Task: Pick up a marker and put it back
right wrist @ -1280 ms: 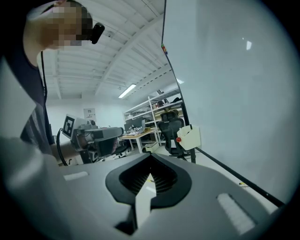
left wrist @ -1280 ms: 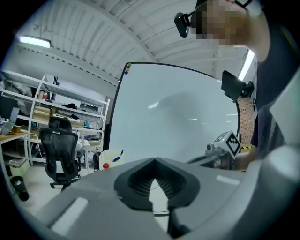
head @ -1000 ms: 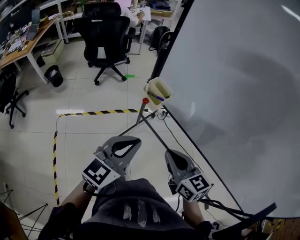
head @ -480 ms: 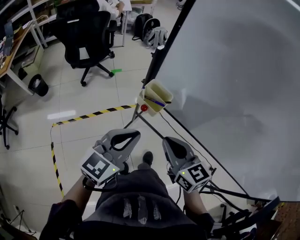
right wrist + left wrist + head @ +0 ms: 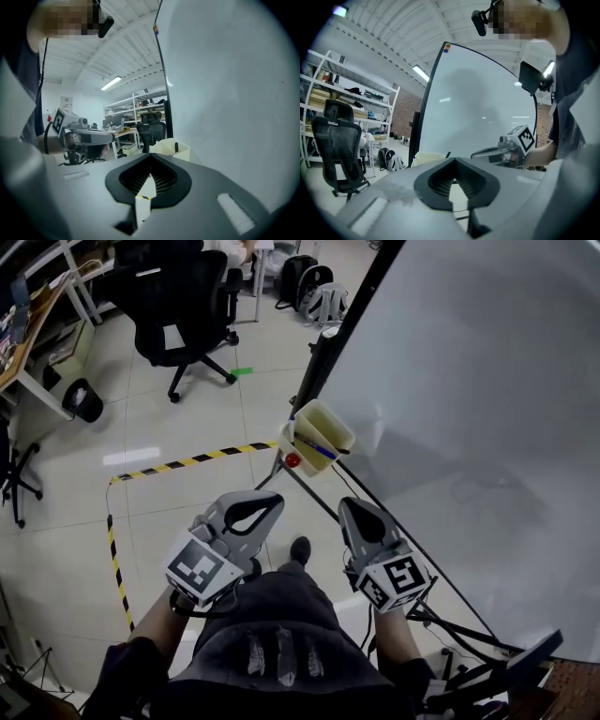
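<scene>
A cream holder bin [image 5: 323, 427] hangs at the lower left edge of the whiteboard [image 5: 487, 409] and holds a blue marker [image 5: 316, 449]. A dark marker tip [image 5: 176, 147] sticks up from the bin [image 5: 165, 148] in the right gripper view. Both grippers are held side by side, short of the bin and below it in the head view. My left gripper [image 5: 253, 514] is shut with nothing in it, jaw tips meeting [image 5: 454, 160]. My right gripper [image 5: 361, 517] is also shut and empty [image 5: 151, 154], close to the board.
A red knob [image 5: 292, 460] sits on the board stand under the bin. Yellow-black floor tape [image 5: 187, 465] runs to the left. A black office chair [image 5: 178, 296], a waste bin [image 5: 82, 399], backpacks [image 5: 314, 292] and a desk [image 5: 37, 324] stand beyond. Cables [image 5: 441, 634] lie at the board's foot.
Both grippers have moved forward a little toward the bin, still shut and side by side. The view has shifted with the person's step; a shoe now shows between the grippers.
</scene>
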